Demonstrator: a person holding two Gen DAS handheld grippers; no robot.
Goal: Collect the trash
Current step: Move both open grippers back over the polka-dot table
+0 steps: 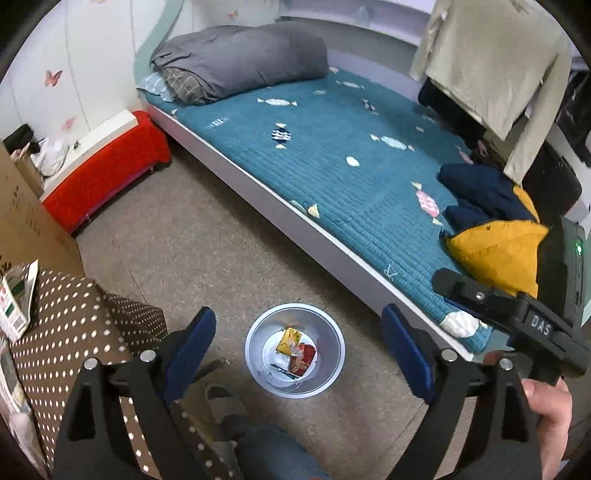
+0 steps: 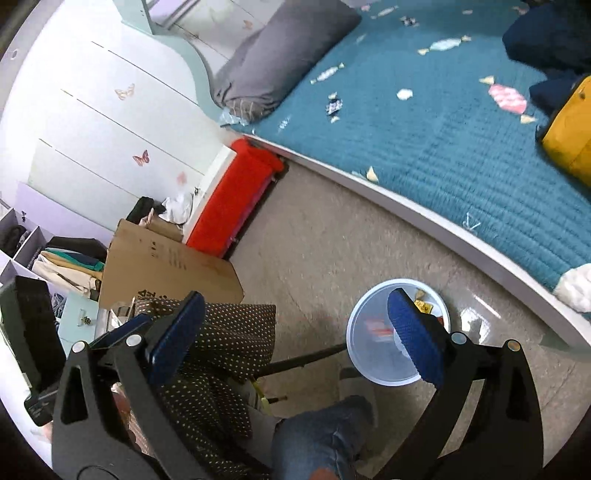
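The left gripper points steeply down toward the floor, its blue-padded jaws spread wide with nothing between them. The right gripper also stands wide open and empty, tilted less steeply. The person's right hand wraps its handle, thumb and fingers closed around it. A jeans-clad knee shows below both grippers.

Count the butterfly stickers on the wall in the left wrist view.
3. One butterfly sticker is on the left wall, a fainter one lower down above the red bench, one near the top edge. Others may be hidden.
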